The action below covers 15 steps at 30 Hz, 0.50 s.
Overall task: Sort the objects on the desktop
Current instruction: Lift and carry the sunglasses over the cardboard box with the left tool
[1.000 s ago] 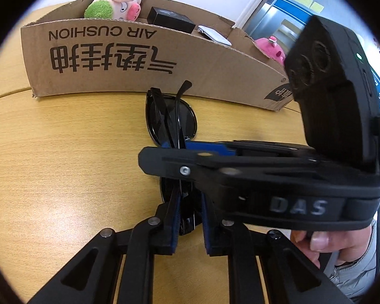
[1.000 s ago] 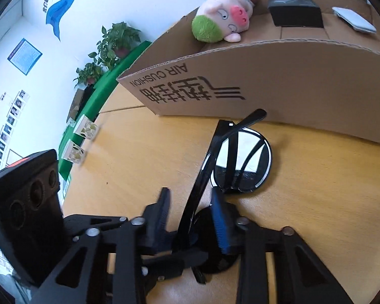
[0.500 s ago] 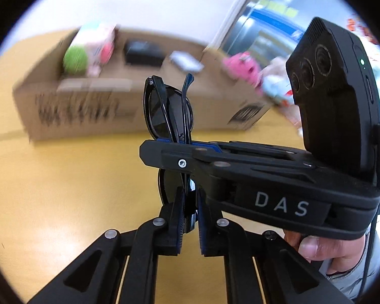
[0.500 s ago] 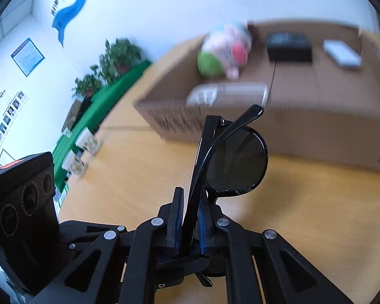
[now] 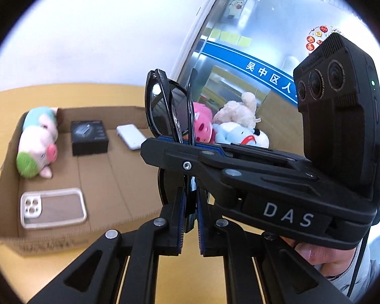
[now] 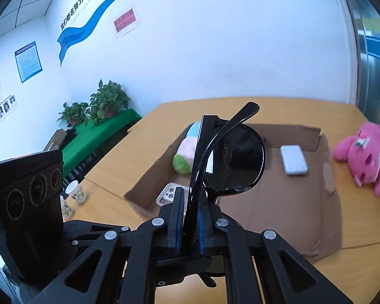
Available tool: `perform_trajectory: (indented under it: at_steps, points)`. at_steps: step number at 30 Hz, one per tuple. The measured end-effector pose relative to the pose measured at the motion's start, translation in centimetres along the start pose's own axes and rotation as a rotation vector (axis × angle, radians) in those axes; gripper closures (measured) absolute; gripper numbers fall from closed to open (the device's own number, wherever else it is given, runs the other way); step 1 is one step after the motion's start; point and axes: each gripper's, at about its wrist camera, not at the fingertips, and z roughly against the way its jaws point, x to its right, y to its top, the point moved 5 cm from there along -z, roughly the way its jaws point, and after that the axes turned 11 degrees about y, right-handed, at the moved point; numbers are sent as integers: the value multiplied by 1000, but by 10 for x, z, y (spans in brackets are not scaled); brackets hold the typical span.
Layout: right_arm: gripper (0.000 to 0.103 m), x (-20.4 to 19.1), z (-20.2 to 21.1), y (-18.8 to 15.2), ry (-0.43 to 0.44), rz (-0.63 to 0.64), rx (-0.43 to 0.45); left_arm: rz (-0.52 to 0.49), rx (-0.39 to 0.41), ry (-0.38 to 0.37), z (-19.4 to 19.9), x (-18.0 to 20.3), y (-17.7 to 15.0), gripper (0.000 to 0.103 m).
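Black sunglasses [image 5: 164,106] [image 6: 236,163], folded, hang in the air in front of and above the open cardboard box [image 5: 101,177] [image 6: 278,202]. My left gripper [image 5: 189,202] is shut on the lower part of the frame. My right gripper [image 6: 189,217] is shut on the frame too, its blue pads pressed to both sides. In the left wrist view the right gripper [image 5: 164,149] crosses from the right at mid-frame of the glasses. One lens and a temple tip stick up above the pads.
The box holds a pig plush [image 5: 38,147], a black case [image 5: 88,136], a white device [image 6: 293,162] and a clear phone case [image 5: 53,207]. Pink [image 6: 362,157] and white [image 5: 240,129] plush toys lie right of it. Paper cups [image 6: 73,192] stand at the left table edge.
The right jaws closed on the frame, then both grippers lifted the sunglasses off the table. The box's front wall has dropped in view and its inside now shows from above.
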Motion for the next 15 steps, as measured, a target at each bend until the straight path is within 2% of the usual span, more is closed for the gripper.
perform_trajectory:
  at_steps: [9, 15]
  points:
    - [95, 56, -17, 36, -20, -22, -54, 38, -66, -12, -57, -9, 38, 96]
    - [95, 113, -48, 36, -28, -102, -127, 105, -188, -29, -120, -19, 41, 96]
